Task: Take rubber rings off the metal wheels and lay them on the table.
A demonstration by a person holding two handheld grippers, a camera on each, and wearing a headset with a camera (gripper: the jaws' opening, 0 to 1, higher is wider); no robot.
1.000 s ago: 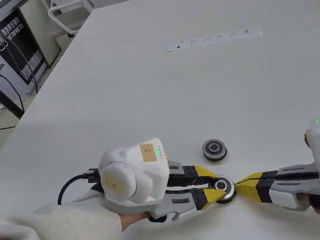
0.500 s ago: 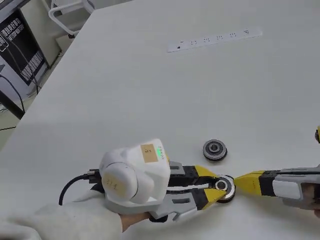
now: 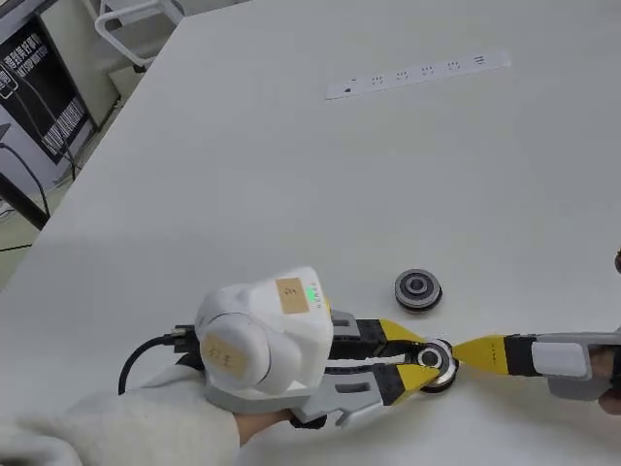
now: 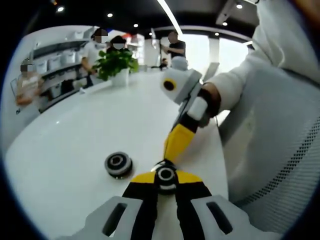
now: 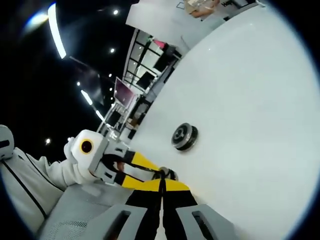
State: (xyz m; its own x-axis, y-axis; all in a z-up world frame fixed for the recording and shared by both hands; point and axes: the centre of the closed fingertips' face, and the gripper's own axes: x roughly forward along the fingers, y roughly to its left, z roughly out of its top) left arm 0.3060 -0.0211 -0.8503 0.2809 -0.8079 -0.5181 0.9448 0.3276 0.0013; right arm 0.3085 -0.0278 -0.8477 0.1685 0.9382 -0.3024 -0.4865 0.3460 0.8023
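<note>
Left hand-held gripper (image 3: 425, 360) clamps wheel (image 3: 435, 357) on counter (image 3: 291, 175). Right hand-held gripper (image 3: 464, 351), jaws together, tip touching wheel's opposite rim, head-on to left. Whether it pinches anything: unclear.

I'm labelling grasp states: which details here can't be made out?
- Head view: whether the right gripper pinches the held wheel's edge; yellow tips cover it.
- Head view: right gripper's body, cut by right edge.
- Right gripper view: held wheel, mostly behind shut jaws.
- Left gripper view: whether the loose wheel carries a ring; blurred.
</note>
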